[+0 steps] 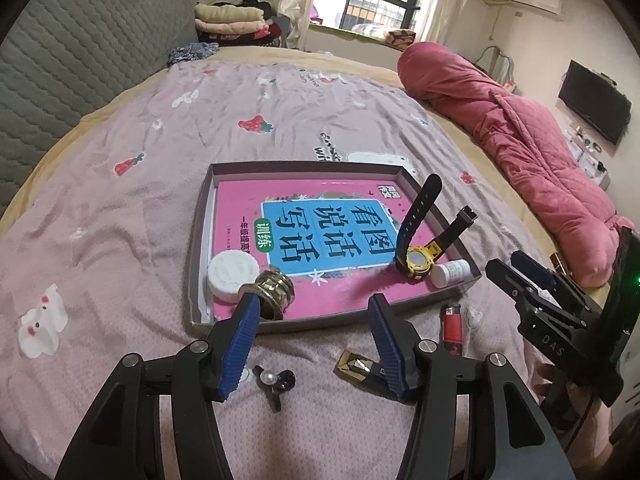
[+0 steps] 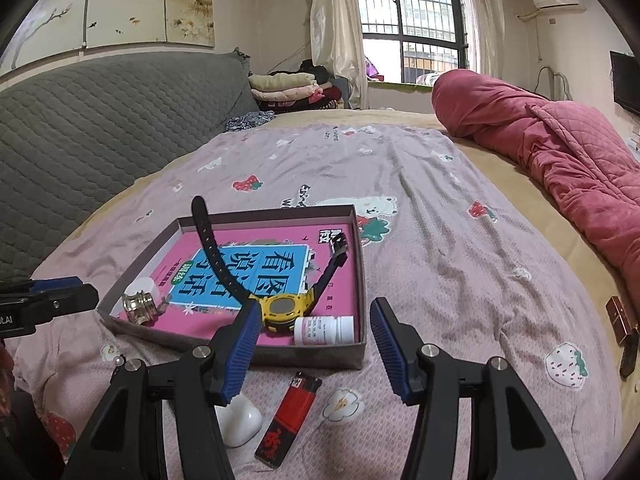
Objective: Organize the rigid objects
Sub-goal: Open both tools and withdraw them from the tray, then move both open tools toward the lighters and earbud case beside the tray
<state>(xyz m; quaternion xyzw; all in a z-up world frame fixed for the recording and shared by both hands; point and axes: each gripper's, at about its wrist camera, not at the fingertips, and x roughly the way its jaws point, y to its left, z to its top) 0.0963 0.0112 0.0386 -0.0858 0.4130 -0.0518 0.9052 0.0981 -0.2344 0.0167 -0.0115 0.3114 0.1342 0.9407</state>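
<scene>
On a pink bedspread [image 2: 440,240], our left gripper [image 1: 312,320] hangs wide open and empty over the near edge of a shallow box [image 1: 200,236], its left pad just before a brass knob [image 1: 274,288] lying inside. Our right gripper [image 2: 312,344] gapes empty too. A watch [image 2: 282,312], bottle [image 2: 324,330] and white lid [image 1: 232,270] share the box; a lighter [image 2: 290,414] lies outside.

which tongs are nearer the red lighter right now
Right. The right tongs hang open just above the red lighter; the left tongs sit off to its left, over the gold clip.
</scene>
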